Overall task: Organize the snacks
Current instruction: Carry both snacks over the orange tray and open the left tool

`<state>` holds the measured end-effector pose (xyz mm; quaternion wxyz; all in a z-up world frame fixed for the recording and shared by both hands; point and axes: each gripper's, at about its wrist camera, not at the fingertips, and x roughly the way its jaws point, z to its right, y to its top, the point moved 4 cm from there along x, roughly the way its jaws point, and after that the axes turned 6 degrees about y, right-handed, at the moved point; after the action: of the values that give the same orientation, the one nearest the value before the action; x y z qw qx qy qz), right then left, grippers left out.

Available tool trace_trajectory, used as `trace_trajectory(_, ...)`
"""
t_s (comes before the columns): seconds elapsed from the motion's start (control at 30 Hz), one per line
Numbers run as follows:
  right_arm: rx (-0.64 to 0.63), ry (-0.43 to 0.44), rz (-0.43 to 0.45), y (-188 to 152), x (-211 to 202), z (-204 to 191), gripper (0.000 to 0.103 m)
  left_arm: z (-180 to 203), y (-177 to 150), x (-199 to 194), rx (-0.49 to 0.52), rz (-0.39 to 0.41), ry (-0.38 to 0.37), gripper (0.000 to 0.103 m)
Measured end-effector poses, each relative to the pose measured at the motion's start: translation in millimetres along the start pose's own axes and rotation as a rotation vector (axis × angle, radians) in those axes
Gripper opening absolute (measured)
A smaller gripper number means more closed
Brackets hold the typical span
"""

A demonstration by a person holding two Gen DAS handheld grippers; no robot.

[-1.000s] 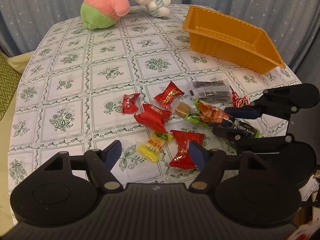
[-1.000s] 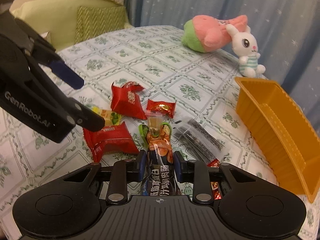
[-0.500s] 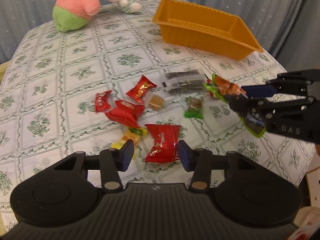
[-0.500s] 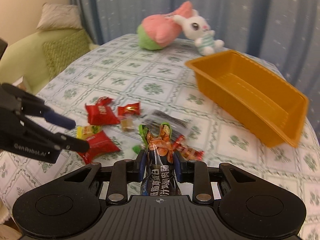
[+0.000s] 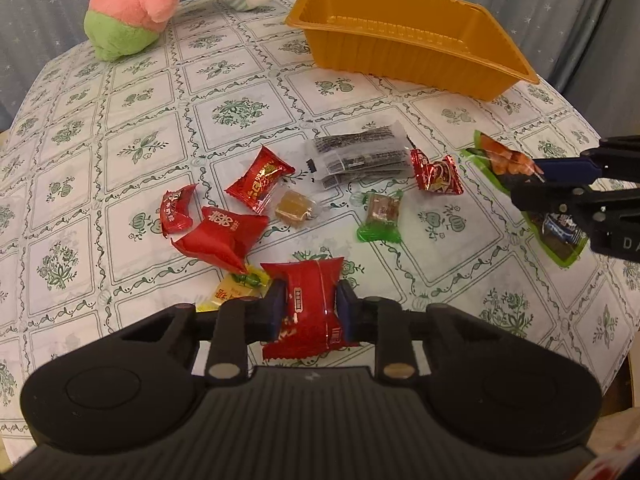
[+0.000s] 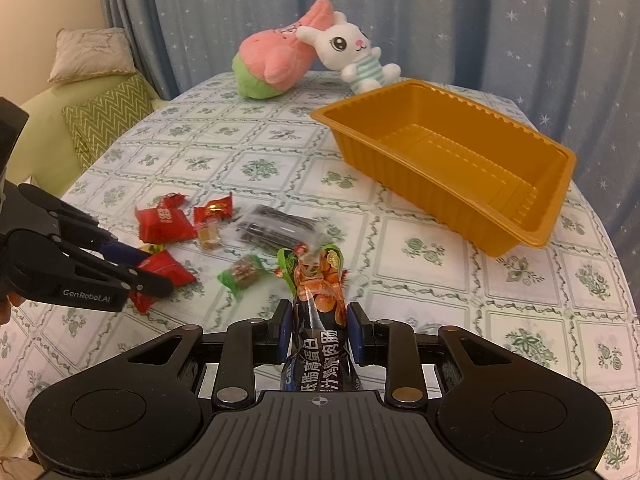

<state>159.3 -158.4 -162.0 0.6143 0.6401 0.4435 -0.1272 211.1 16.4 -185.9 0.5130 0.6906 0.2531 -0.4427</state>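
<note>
Several wrapped snacks lie scattered on the patterned tablecloth. My left gripper (image 5: 310,300) is closing on a red snack packet (image 5: 308,280), and its blue pads press the packet's two sides. A yellow packet (image 5: 236,288) lies just to its left. My right gripper (image 6: 320,316) is shut on a long green-and-black sausage packet (image 6: 318,280) and holds it above the table. In the left wrist view the right gripper (image 5: 526,182) hangs at the right edge. The empty orange tray (image 6: 460,152) stands beyond it at the back right.
Red packets (image 5: 220,236), a black packet (image 5: 360,152), a green candy (image 5: 380,216) and a tan candy (image 5: 294,210) lie mid-table. A pink-green plush (image 5: 128,12) and a bunny plush (image 6: 352,52) sit at the far edge. A sofa with cushions (image 6: 108,116) stands left of the table.
My left gripper came down over the red packet and went from wide open to shut on it. My right gripper lifted the sausage packet off the pile and swung toward the tray.
</note>
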Motion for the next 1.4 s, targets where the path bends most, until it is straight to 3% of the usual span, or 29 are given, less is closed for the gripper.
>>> trace_trajectory(0.33, 0.03, 0.025, 0.016, 9, -12, 31, 0.03, 13, 15, -20, -0.075, 0.037, 0.015, 0.022)
trace_trajectory(0.77, 0.106, -0.025, 0.124, 64, -31, 75, 0.03, 44, 113, -29, -0.04, 0.205, -0.022, 0.022)
trace_trajectory(1.13, 0.186, -0.064, 0.16, 104, -12, 115, 0.029, 79, 200, 4, 0.018, 0.266, -0.054, 0.022)
trace_trajectory(1.4, 0.25, -0.112, 0.139, 121, 15, 148, 0.029, 92, 237, 45, 0.042, 0.231, -0.051, 0.022)
